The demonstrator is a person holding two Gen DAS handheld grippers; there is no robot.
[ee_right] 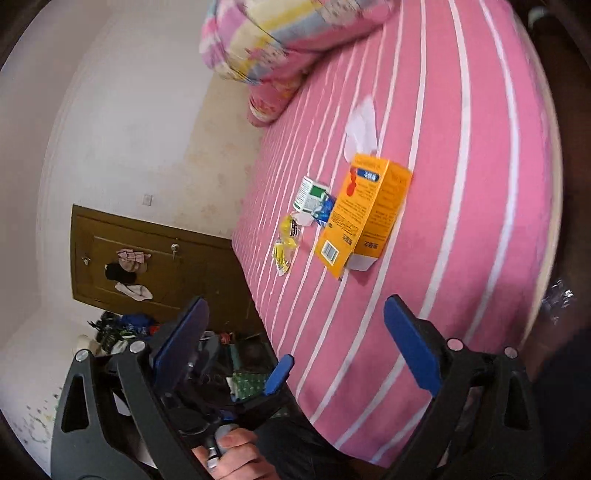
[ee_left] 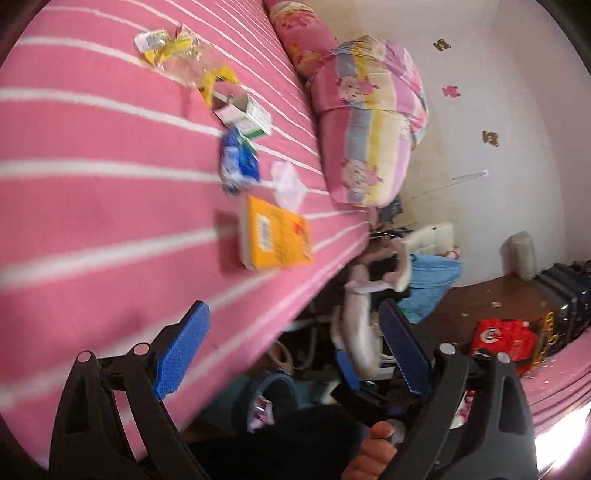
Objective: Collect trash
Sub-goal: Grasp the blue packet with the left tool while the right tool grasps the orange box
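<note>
Trash lies in a row on a pink striped bed (ee_left: 92, 206): an orange box (ee_left: 275, 234), a white tissue (ee_left: 288, 182), a blue wrapper (ee_left: 238, 162), a green-and-white carton (ee_left: 247, 114) and yellow and clear wrappers (ee_left: 177, 51). My left gripper (ee_left: 295, 349) is open and empty, near the bed's edge, short of the orange box. In the right wrist view the orange box (ee_right: 364, 218), carton (ee_right: 310, 194), blue wrapper (ee_right: 325, 210), yellow wrappers (ee_right: 286, 243) and tissue (ee_right: 362, 125) show. My right gripper (ee_right: 295, 343) is open and empty, over the bed's edge (ee_right: 369, 350).
A folded patterned quilt (ee_left: 369, 122) and a pillow (ee_left: 299, 33) lie at the bed's far side. Beside the bed the floor holds clutter, a blue cloth (ee_left: 432, 284), a red package (ee_left: 506, 339) and a dark suitcase (ee_left: 565, 295). A brown door (ee_right: 147, 266) with hanging cloths shows in the right wrist view.
</note>
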